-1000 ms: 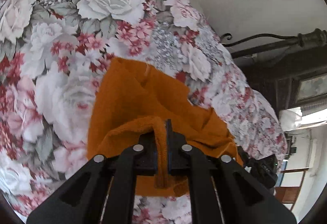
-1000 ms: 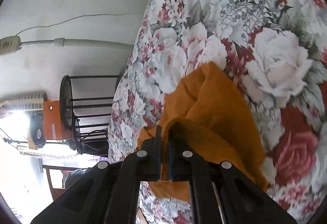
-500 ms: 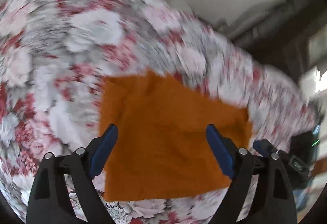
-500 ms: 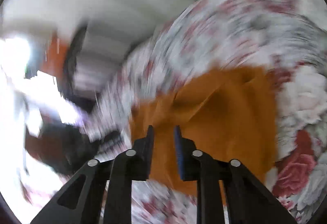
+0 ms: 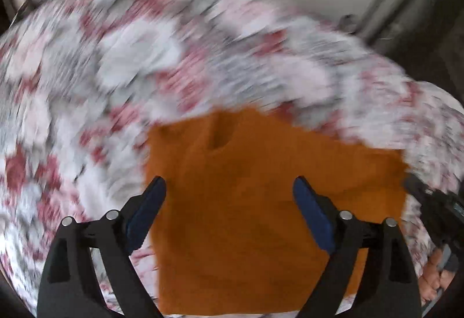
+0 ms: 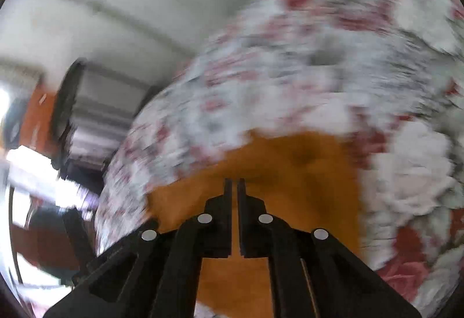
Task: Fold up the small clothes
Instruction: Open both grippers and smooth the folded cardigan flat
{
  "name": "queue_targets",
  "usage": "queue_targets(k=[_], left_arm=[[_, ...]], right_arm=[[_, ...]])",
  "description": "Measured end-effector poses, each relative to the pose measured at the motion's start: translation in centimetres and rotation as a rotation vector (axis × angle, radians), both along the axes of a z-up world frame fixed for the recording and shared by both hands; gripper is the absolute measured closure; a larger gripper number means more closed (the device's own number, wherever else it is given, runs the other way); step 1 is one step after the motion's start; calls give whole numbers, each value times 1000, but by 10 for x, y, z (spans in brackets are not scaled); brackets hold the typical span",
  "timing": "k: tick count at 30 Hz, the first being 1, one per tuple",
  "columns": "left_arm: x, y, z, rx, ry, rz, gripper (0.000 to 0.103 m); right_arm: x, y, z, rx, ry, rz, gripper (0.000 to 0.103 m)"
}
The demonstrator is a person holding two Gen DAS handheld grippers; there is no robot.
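Lay flat across the lower middle of both frames on the floral bedsheet [image 5: 121, 62]: orange cloth [image 5: 246, 216], judged soft, light, limp, best pinched at a corner or edge. Left gripper [image 5: 229, 202] spread wide, empty; right gripper [image 6: 232, 187] nearly closed, apparently gripping nothing.

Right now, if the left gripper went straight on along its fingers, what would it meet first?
Most likely the orange cloth. The left gripper is wide open and empty, with the cloth lying flat on the floral bedsheet between and beyond its fingers. The frame is blurred and depth is unclear, so this is a judgement.
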State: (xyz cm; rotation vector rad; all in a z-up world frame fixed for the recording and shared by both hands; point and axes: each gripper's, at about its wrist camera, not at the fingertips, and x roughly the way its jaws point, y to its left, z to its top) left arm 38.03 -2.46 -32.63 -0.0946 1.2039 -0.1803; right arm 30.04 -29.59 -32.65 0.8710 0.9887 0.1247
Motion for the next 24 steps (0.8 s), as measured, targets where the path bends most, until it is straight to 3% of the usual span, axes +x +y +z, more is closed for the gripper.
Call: queue_targets(k=[3,5,6,7,8,9,12,14,15,16,18,19,21,24], left_arm=[[3,-22,-1,56,-24,-62,15],[15,-25,-22,174,15,-25,12],[22,-16,-40,213,77,32,11],[24,-9,-46,180,107,61,8],[27,2,-50,105,132,105,9],[27,6,-44,85,129,125,10],[23,0,-11,56,11,86,11],[20,-13,-4,13,-20,31,11],[20,-19,-8,15,-4,9,11],[21,-28,-19,47,31,-8,11],[24,-32,-36,133,65,-15,10],[26,-33,-44,172,74,-13,8],[30,-29,-49,167,90,13,7],[31,-22,-24,195,20,68,9]], right_arm=[[11,19,-8,-36,15,69,97],[12,9,-30,-53,73,16,90],[8,-6,-43,-40,110,-57,95],[0,-19,-51,20,125,-120,103],[-4,-27,-53,60,135,-162,103],[-7,-32,-49,80,126,-183,100],[1,-12,-6,-2,-19,-97,97],[9,7,3,-12,-56,-21,89],[9,15,2,-22,-55,16,73],[11,21,-2,-40,-52,38,63],[17,28,-21,-96,-1,41,62],[18,24,-36,-96,68,16,73],[14,10,-43,-47,106,-42,89],[8,5,-14,-72,55,-68,82]])
